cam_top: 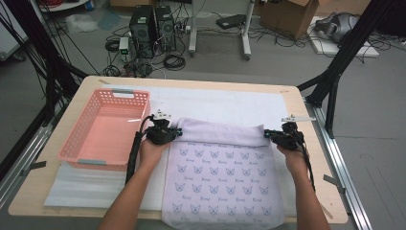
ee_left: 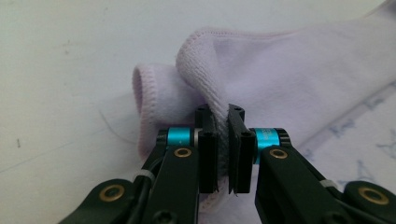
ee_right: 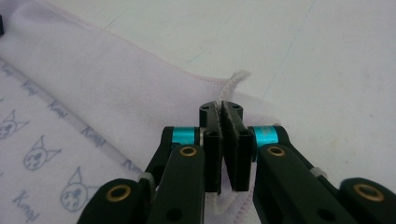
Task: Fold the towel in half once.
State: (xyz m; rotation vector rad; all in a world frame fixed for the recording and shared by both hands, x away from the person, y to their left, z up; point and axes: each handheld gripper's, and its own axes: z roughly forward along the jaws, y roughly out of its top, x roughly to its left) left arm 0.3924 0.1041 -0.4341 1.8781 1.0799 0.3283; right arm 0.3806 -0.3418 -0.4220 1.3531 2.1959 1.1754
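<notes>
Lilac towel (cam_top: 225, 172) flat on desk (cam_top: 292, 98), folded far edge running crosswise, pinched at its left corner by left hand-held gripper (cam_top: 178, 132) and right corner by right hand-held gripper (cam_top: 266, 135), both clamped on cloth, pink basket (cam_top: 81, 143) left.

Towel (cam_top: 225, 177): pale lilac, printed side white-ish with rows of small blue-grey cat-face outlines plus script lettering; folded-over band (cam_top: 220, 132) plain lilac, stitched hem same shade. Basket (cam_top: 76, 143): salmon pink, grid-hole walls, grey-blue handle strips. Both grippers, left (cam_top: 179, 132) and right (cam_top: 266, 135): black, cyan rings, brass-coloured screws. Mat (cam_top: 230, 103): white. Table (cam_top: 306, 143): light wood.
</notes>
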